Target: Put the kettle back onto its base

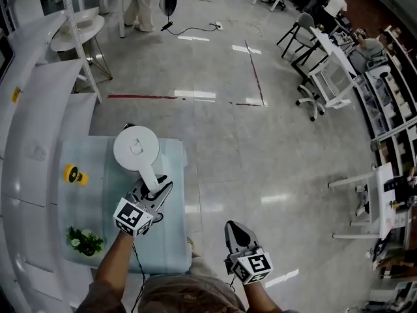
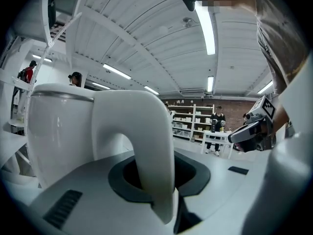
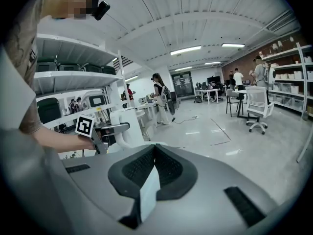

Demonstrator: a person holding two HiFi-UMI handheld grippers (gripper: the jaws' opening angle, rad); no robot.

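Note:
A white kettle (image 1: 135, 149) with a round lid is over the far part of the pale cloth-covered table (image 1: 171, 240). Its curved handle (image 1: 151, 180) runs back into my left gripper (image 1: 156, 189), which is shut on it. In the left gripper view the handle (image 2: 146, 141) fills the gap between the jaws, with the kettle body (image 2: 58, 131) to the left. The base is hidden; I cannot tell whether the kettle rests on it. My right gripper (image 1: 236, 230) hangs over the floor to the right of the table, its jaws together and holding nothing (image 3: 154, 148).
On the table's left side are a small yellow object (image 1: 73, 174) and a green leafy piece (image 1: 85, 241). White curved shelving (image 1: 39, 96) borders the table on the left. To the right is glossy floor (image 1: 273, 149), with desks and chairs (image 1: 319, 77) farther off.

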